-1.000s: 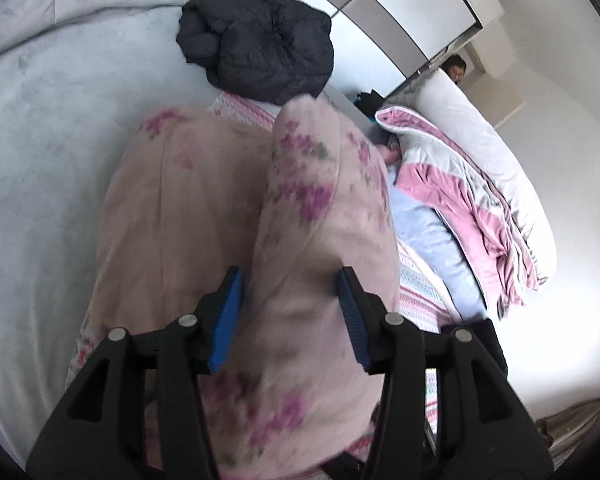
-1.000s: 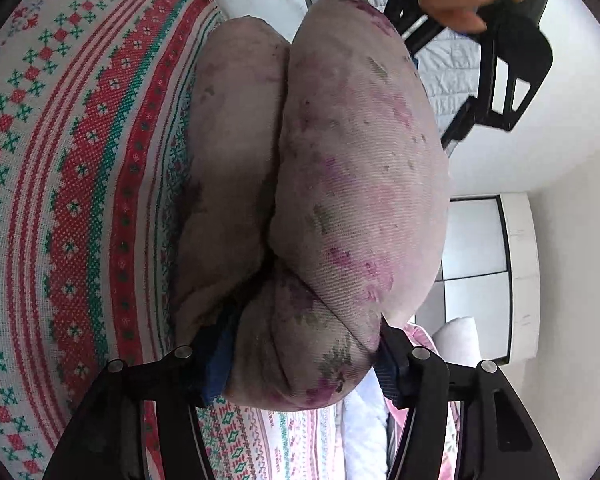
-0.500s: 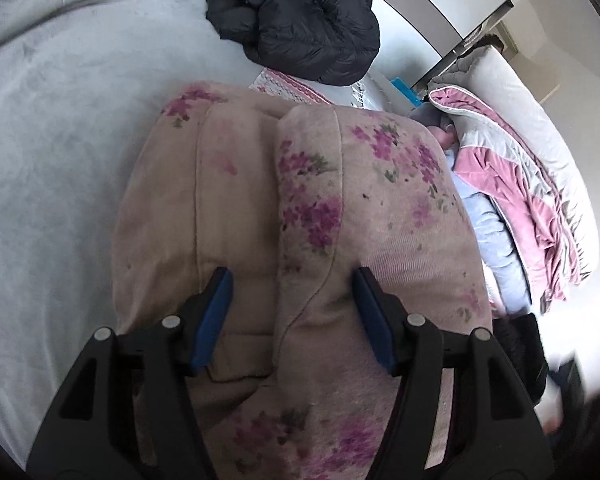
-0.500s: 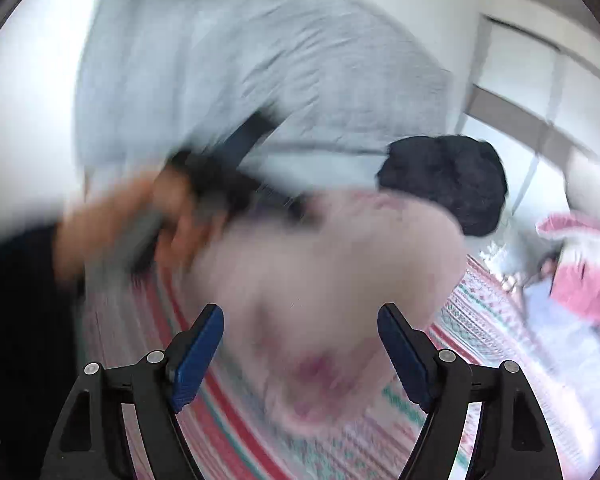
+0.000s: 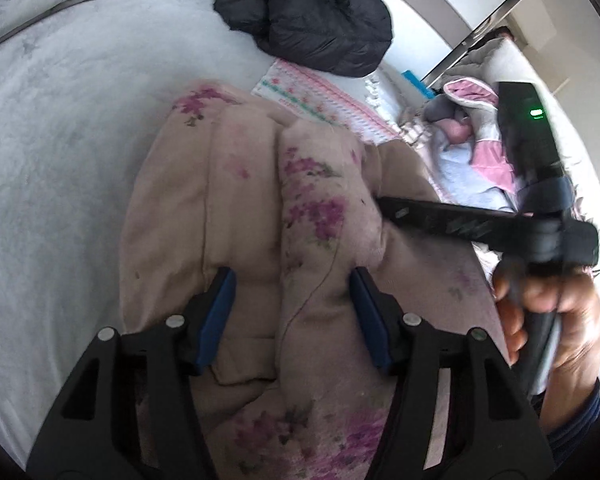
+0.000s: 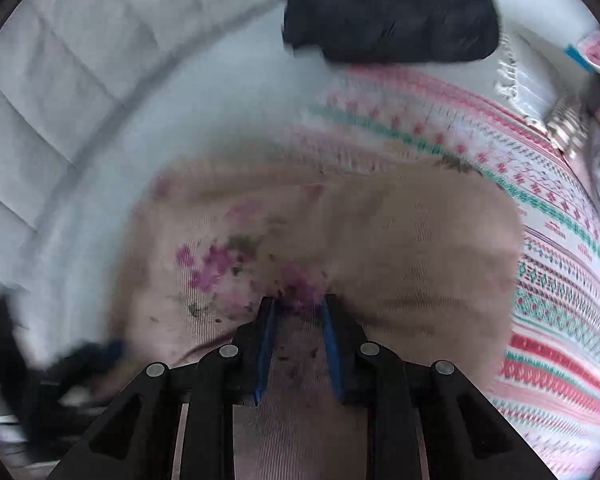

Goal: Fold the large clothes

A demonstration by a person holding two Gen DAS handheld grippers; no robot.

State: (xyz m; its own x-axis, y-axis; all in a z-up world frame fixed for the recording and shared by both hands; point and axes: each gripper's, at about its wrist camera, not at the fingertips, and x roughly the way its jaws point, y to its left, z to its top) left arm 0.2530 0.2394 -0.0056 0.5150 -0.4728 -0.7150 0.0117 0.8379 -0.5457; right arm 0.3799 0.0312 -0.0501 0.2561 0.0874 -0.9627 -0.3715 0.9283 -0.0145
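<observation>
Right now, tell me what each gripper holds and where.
Both are on the floral padded garment. The left gripper straddles a thick fold, jaws closing. The right gripper is closing on a puckered bunch of its fabric.

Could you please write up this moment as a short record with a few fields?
surface: grey bed cover
garment: pink flowered padded garment, bunched on the bed
left tool: closing, thick fold of the garment between the pads
right tool: closing, narrow pinch of the garment between the pads
beneath garment: striped patterned blanket
behind: black jacket, heaped
</observation>
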